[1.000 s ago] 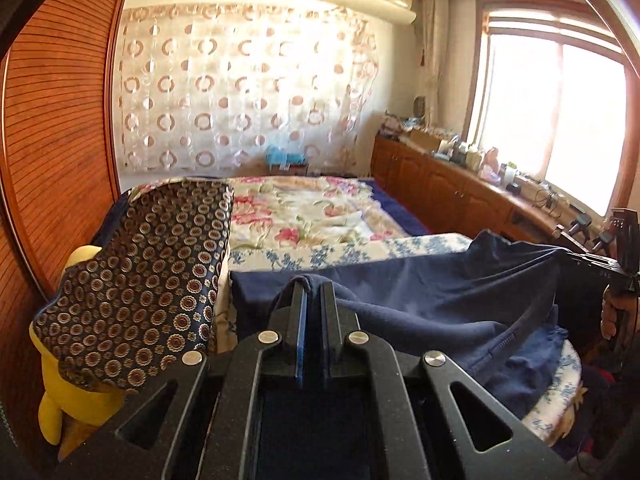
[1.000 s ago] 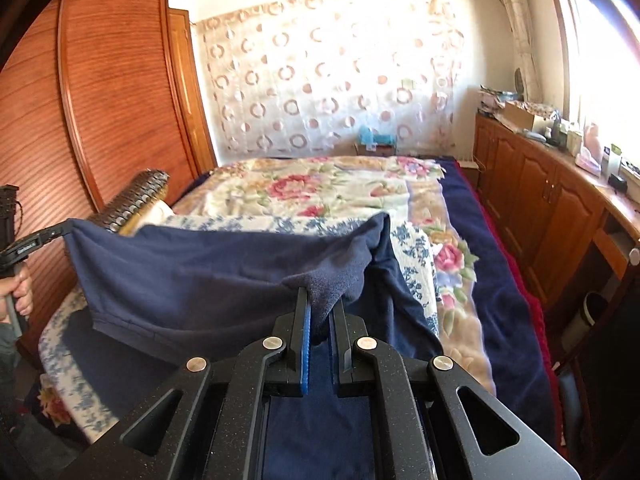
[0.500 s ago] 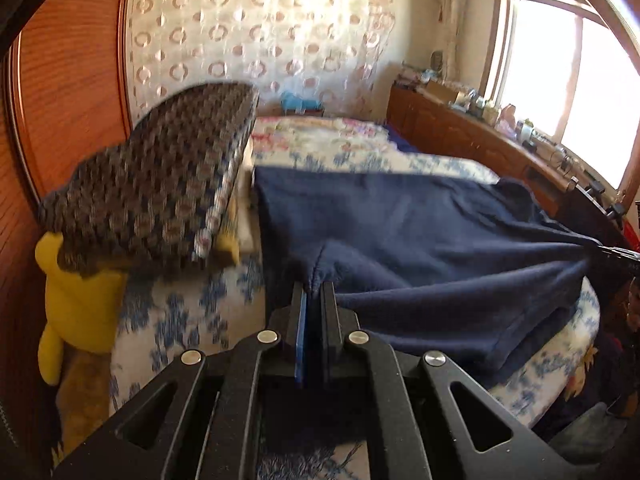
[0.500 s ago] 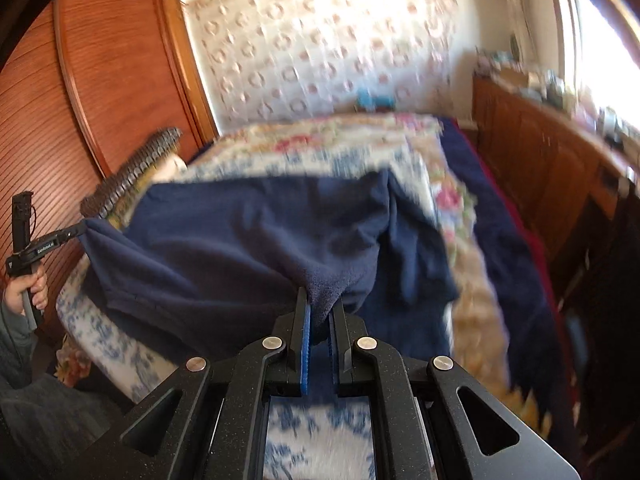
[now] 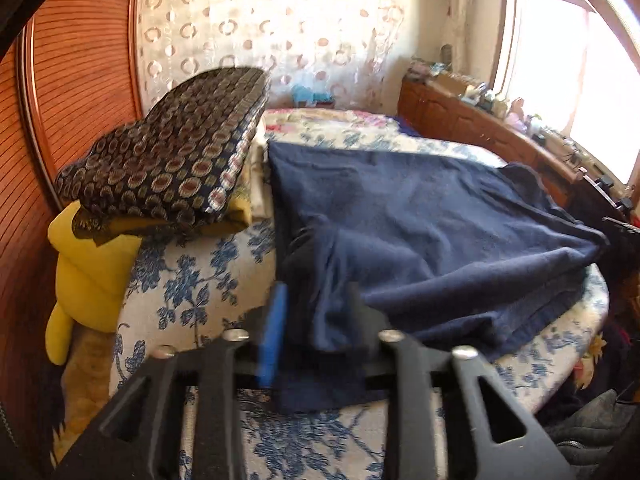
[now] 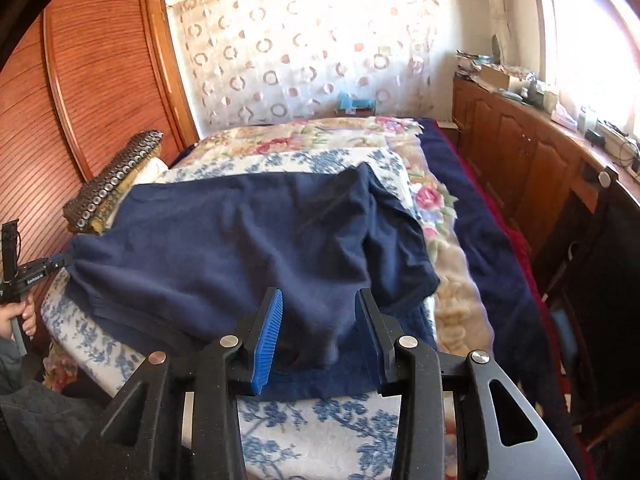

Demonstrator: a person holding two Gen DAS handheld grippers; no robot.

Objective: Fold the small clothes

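Where the near end of the bed is seen: the bed (image 6: 320, 432) is covered by a white sheet printed with blue flowers, with a floral blanket (image 6: 448, 280) laid along its right edge.
Garment: a dark navy garment (image 6: 224, 248) is spread flat across the near end of the bed, folded over on itself, its near edge lying close to the near edge of the bed.
Patterned cushion: a cushion with a ring pattern (image 5: 172, 160) is propped at the left edge of the bed, just beside the garment.
Yellow plush: a yellow soft toy (image 5: 92, 260) is wedged under the cushion at the near left corner.
Left gripper (image 5: 316, 320): its jaws are being opened; a bunched fold of the garment is seen between the parted fingers, no longer pressed.
Right gripper (image 6: 318, 320): its jaws are being opened likewise; a hump of navy cloth is seen in the gap, with the pads clear of it.
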